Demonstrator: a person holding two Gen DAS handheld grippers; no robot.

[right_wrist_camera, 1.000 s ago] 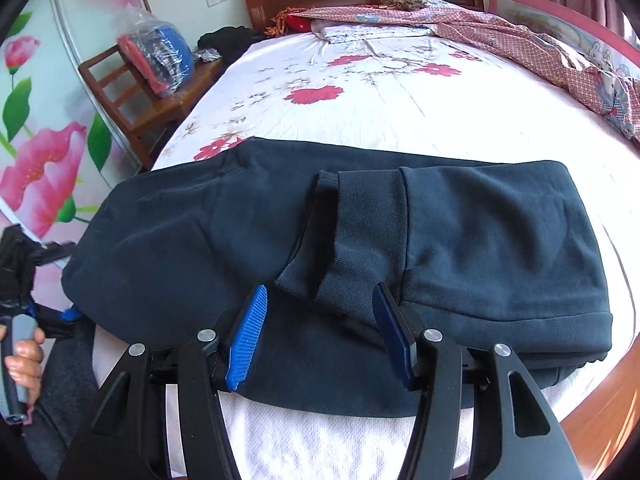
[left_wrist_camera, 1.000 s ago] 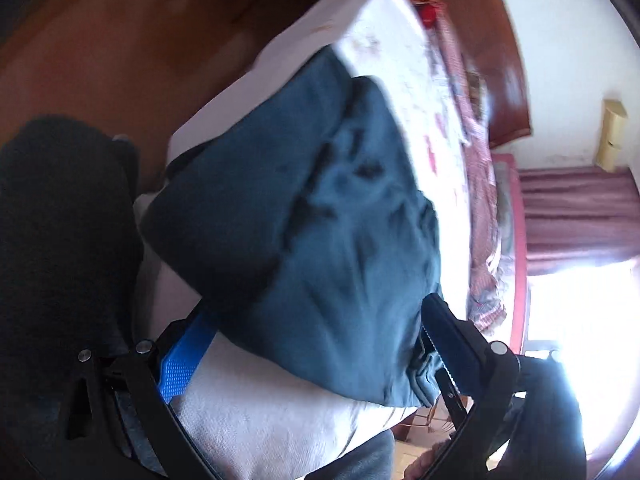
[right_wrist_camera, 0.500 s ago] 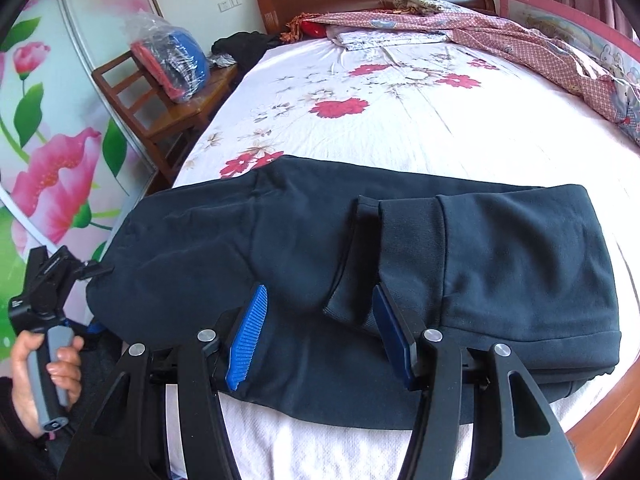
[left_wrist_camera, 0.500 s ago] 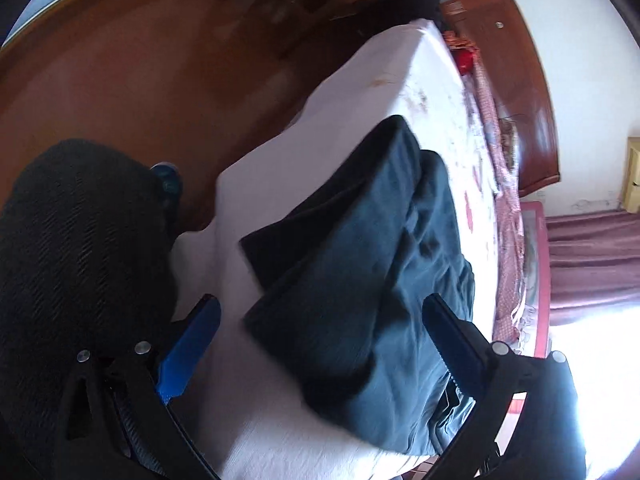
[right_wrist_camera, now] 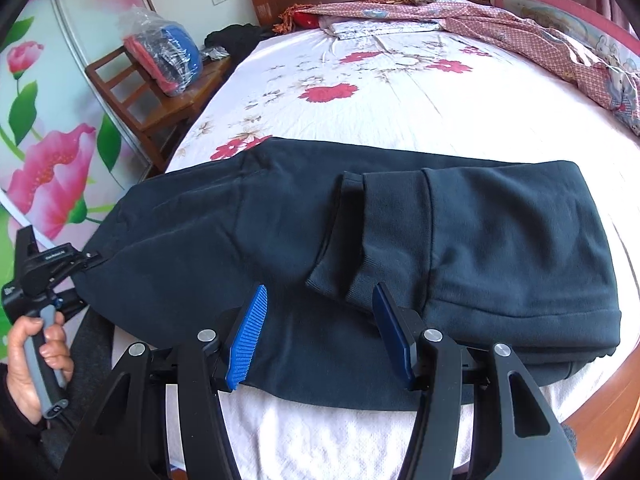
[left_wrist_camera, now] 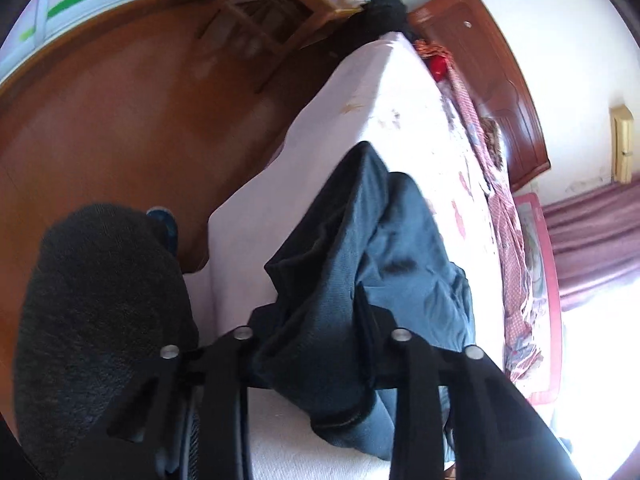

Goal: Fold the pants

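Note:
Dark navy pants point(right_wrist_camera: 400, 248) lie folded across the near end of the bed, the cuffs point(right_wrist_camera: 360, 240) laid over the middle. My right gripper point(right_wrist_camera: 320, 320) is open and empty, hovering just above the near edge of the pants by the cuffs. My left gripper point(left_wrist_camera: 320, 320) is shut on the left end of the pants point(left_wrist_camera: 360, 264), with the cloth bunched between its fingers. It also shows in the right wrist view point(right_wrist_camera: 86, 258), held by a hand at the bed's left corner.
The bed point(right_wrist_camera: 400, 92) has a white flowered sheet, and a red patterned blanket point(right_wrist_camera: 520, 28) lies along its far right. A wooden chair point(right_wrist_camera: 160, 96) holding a bagged bundle stands left of the bed. My dark-sleeved arm point(left_wrist_camera: 92, 320) and the wooden floor point(left_wrist_camera: 120, 112) fill the left wrist view.
My left gripper has closed on the left end of the pants. My right gripper stayed open and drew back slightly toward the near edge.

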